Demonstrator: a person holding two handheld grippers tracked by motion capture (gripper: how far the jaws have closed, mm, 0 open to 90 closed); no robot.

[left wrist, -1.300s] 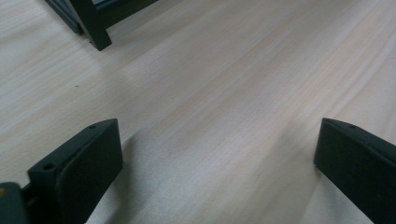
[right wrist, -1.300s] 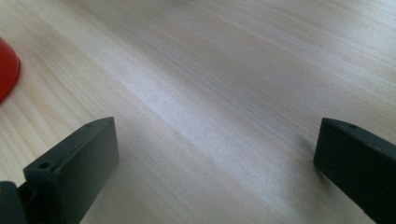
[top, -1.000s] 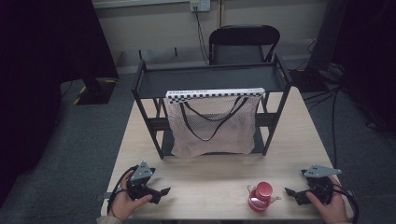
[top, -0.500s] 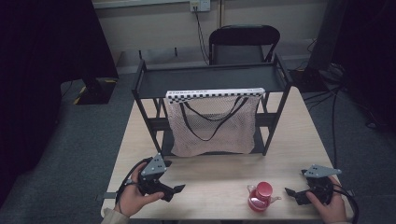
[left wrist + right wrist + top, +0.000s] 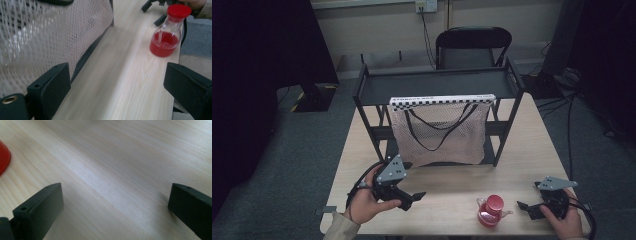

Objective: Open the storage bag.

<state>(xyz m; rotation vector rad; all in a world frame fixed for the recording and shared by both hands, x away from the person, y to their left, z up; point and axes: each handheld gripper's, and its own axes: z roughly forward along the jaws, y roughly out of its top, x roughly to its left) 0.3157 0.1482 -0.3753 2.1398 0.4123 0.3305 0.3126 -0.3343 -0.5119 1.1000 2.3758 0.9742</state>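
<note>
Wooden table (image 5: 447,187): both grippers gape empty; left gripper (image 5: 411,199) could tip the red-capped flask (image 5: 492,212) off the near edge.

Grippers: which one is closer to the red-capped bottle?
The right gripper, just right of the bottle at the table's near edge. The left gripper sits farther off, near the mesh bag.

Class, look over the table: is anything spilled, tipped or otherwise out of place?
Nothing stands out. The glass flask with a red cap stands upright with its red liquid inside, and the pink mesh bag hangs straight from the dark metal rack.
</note>
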